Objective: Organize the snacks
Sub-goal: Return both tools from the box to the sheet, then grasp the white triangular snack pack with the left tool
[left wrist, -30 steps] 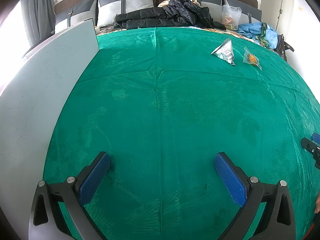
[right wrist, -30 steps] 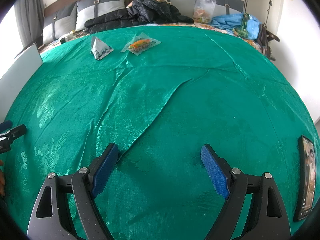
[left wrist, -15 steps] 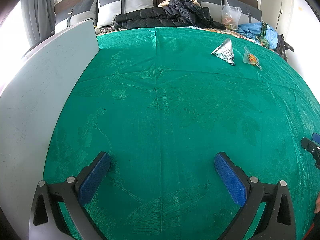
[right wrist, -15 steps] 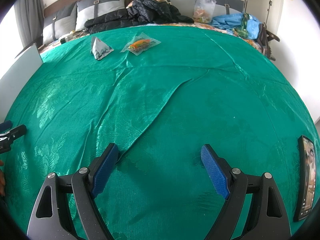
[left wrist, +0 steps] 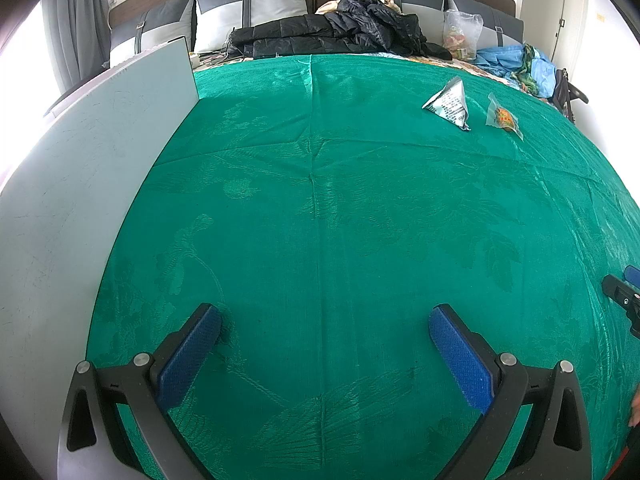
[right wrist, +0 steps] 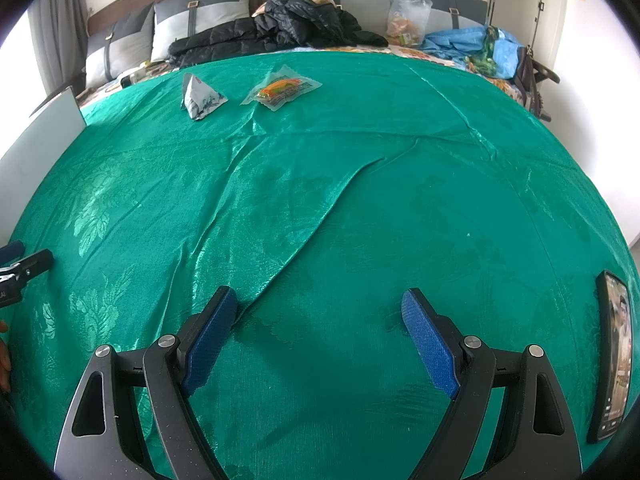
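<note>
Snacks, a triangular foil packet (right wrist: 202,98) and a clear orange-filled pouch (right wrist: 282,88), are seen side by side far across the green cloth (right wrist: 360,200), well beyond left gripper (left wrist: 324,332) and right gripper (right wrist: 316,316), both spread empty, presumably readied for reaching.

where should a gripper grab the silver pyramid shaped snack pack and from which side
Take the silver pyramid pack by its upper peak, coming down from above with the jaws spanning the narrow top. It stands on a broad base on the green cloth and tapers upward, so the peak fits between the fingers while the base looks too wide. The clear flat packet lies apart from it, leaving room.
</note>
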### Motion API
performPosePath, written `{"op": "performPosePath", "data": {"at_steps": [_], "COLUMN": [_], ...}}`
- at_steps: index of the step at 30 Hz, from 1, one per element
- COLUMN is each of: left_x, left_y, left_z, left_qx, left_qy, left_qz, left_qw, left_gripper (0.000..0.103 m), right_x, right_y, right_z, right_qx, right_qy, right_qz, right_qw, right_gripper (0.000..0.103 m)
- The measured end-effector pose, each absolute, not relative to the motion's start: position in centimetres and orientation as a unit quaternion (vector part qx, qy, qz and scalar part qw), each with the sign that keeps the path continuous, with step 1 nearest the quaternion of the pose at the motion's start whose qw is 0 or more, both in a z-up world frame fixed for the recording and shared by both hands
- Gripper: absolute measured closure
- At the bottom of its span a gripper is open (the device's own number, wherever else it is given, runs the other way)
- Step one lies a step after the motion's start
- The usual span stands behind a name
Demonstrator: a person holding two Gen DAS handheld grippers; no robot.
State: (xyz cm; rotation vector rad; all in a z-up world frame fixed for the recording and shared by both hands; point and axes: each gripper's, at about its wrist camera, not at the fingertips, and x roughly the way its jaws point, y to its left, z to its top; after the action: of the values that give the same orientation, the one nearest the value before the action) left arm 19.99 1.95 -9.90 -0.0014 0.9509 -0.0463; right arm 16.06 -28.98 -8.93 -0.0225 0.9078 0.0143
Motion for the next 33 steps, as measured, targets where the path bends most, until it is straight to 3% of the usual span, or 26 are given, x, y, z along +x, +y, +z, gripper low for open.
{"op": "performPosePath", "data": {"at_steps": [19, 22, 28, 33], "left_x": [20.4, 23.0, 29.7, 36.4], "left_y": [1.7, 0.7, -3.2, -7.9], "left_z": [-9.7, -9.2, -6.6, -6.0], "left_qx": [0.001, -0.003, -0.066, -0.036], "left_qy": [0.477, 0.513, 0.502, 0.497], "left_qz": [-0.019, -0.032, -0.075, -0.071], "left_qw": [0.879, 0.858, 0.859, 0.864], "left_gripper": [0.0, 0.0, 0.0, 0.0], "right_x": [16.1, 16.1, 16.0, 16.1], "right_y": [-29.0, -29.0, -29.1, -29.0], "right_z": [-8.9, -8.9, -8.9, -8.9], "right_qx": [-0.011, -0.011, -0.011, -0.01], "right_qy": [0.438, 0.438, 0.438, 0.439], "right_qz": [0.007, 0.007, 0.007, 0.008], "right_qw": [0.899, 0.899, 0.899, 0.899], "right_gripper": [0.016, 0.016, 0.016, 0.016]}}
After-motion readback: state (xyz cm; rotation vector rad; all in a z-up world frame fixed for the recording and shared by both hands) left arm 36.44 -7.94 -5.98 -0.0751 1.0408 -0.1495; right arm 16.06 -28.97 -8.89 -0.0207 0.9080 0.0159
